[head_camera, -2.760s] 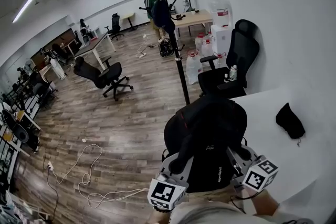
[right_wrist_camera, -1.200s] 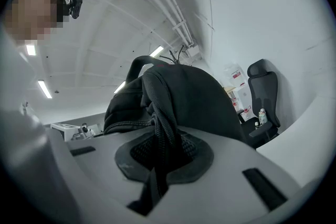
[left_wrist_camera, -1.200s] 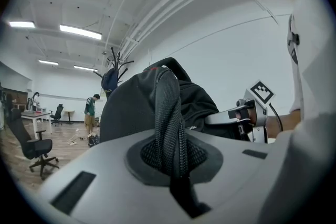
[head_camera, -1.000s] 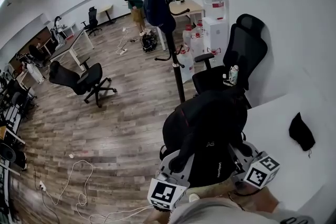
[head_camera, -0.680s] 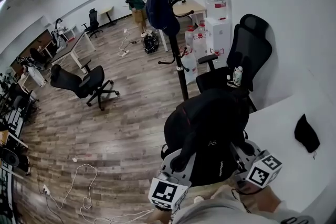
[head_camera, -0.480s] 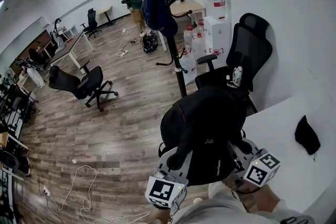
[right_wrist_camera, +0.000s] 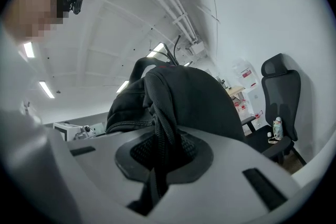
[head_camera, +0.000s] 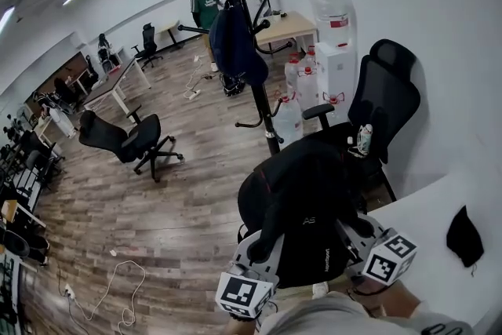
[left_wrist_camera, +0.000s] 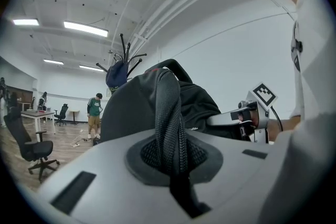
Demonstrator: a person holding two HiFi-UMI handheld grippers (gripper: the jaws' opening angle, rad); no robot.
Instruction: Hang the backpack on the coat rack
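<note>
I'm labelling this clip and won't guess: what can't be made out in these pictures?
Coat rack foot: head view, hidden behind the held backpack.
Hooks under the dark blue bag: head view, covered by it.
Black item on the white table: head view, too small to identify.
Bottle label: head view, too small to read.

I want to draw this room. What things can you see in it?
backpack: 1, black, held up between the grippers
coat rack: 1, black, on the wood floor ahead
bag: 1, dark blue, hanging on the coat rack
office chair: 1, black, by the right wall
second office chair: 1, black, open floor
water dispenser: 1, white, against that wall
person: 1, green shirt, far end
pouch: 1, black, on the white table
left gripper: 1, grey, shut on backpack strap
right gripper: 1, grey, shut on the other strap
</note>
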